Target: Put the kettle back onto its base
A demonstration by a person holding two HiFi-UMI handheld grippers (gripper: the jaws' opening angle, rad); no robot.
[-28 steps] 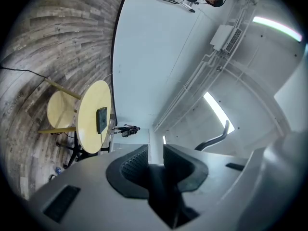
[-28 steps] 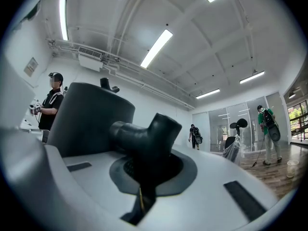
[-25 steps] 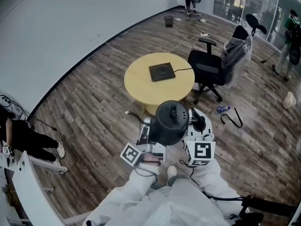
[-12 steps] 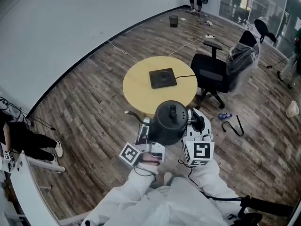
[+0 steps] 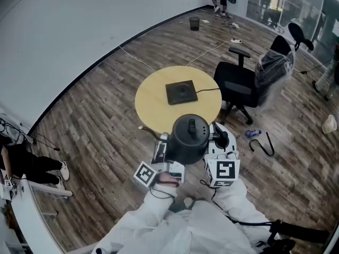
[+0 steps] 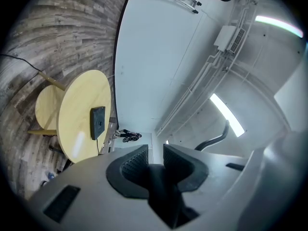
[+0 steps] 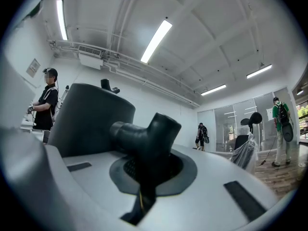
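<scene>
1. Kettle (image 5: 189, 140): black and upright. It is carried in the air between both grippers, at the near edge of the round table (image 5: 151, 102). It is well short of the base and not above it.
2. Base (image 5: 181, 92): a dark square plate, laid near the middle of the table top. Its cord is led off to the right, and nothing is set on it.
3. Right gripper (image 5: 220, 141): the jaws are closed tight on the kettle's dark handle (image 7: 144, 134). The kettle body is seen just beyond them.
4. Left gripper (image 5: 161, 153): the jaws are drawn almost together on a dark part of the kettle. Which part cannot be told.
5. Progress: the kettle is judged to be lifted and secured. Left to be done are carriage over the table, alignment above the base, lowering onto it, and release.
</scene>
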